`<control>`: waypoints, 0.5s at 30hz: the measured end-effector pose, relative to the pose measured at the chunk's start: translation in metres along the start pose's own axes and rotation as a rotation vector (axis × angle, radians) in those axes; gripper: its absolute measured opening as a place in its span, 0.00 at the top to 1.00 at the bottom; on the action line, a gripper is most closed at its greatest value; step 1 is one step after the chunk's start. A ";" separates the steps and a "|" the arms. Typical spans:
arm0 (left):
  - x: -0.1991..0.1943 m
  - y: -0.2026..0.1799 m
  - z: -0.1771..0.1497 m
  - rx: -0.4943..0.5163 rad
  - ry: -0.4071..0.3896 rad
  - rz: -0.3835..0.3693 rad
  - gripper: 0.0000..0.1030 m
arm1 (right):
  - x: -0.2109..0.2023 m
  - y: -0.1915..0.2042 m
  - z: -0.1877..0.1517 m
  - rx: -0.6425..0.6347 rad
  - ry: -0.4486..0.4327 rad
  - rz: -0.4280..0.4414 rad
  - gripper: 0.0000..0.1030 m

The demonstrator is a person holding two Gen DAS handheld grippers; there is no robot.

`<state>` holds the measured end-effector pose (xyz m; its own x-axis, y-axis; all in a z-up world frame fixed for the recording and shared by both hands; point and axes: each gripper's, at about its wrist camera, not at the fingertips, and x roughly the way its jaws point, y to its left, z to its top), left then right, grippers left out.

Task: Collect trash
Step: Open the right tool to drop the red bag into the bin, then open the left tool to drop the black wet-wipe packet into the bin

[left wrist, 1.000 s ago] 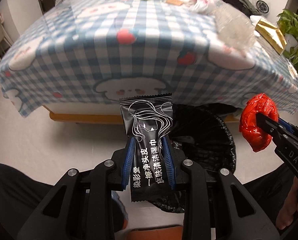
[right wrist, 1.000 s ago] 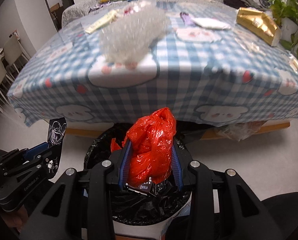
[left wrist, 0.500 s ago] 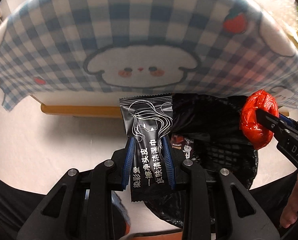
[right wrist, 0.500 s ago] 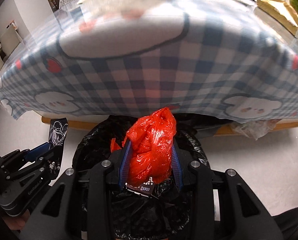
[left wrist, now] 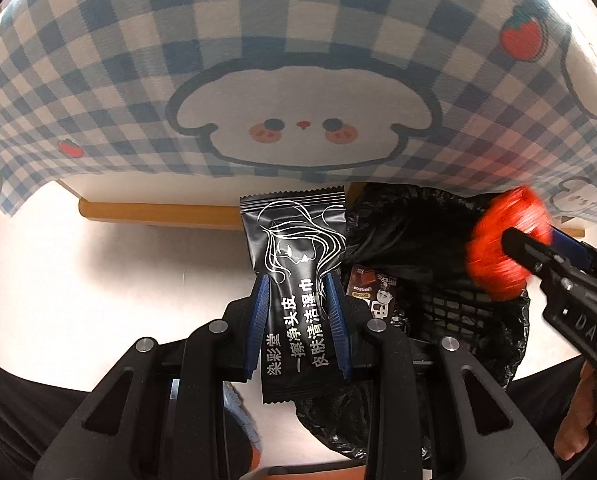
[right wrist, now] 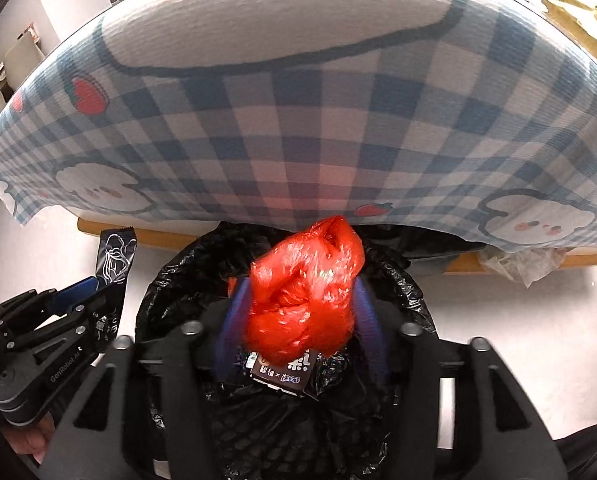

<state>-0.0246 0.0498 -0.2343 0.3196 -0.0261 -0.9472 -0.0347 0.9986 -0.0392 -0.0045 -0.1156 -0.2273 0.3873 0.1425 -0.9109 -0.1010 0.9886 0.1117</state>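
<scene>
Below one checked tablecloth, one black-lined bin; left hand-held gripper clamped on one black sachet, right hand-held gripper just parted around one red bag.

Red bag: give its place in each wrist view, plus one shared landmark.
Left wrist: red bag at the right edge, at the right gripper's tip, over the bin.
Right wrist: red bag at centre, between that gripper's blurred, just-opening jaws.
Shared landmark: the black-lined bin under the checked tablecloth.
</scene>
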 end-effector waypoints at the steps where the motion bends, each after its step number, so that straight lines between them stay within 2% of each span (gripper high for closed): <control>1: -0.001 -0.001 0.000 0.003 -0.001 -0.001 0.72 | -0.002 0.000 -0.001 -0.003 -0.007 -0.003 0.38; 5: 0.000 -0.010 -0.001 0.011 0.000 -0.010 0.72 | -0.012 -0.005 -0.005 -0.002 -0.041 -0.012 0.23; 11: 0.003 -0.038 -0.003 0.051 0.000 -0.026 0.72 | -0.025 -0.030 -0.013 0.042 -0.073 -0.040 0.09; 15: 0.003 -0.060 -0.003 0.082 -0.003 -0.037 0.72 | -0.033 -0.050 -0.020 0.075 -0.093 -0.064 0.07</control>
<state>-0.0249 -0.0103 -0.2355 0.3222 -0.0633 -0.9446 0.0550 0.9973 -0.0481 -0.0307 -0.1709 -0.2109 0.4745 0.0792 -0.8767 -0.0062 0.9962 0.0866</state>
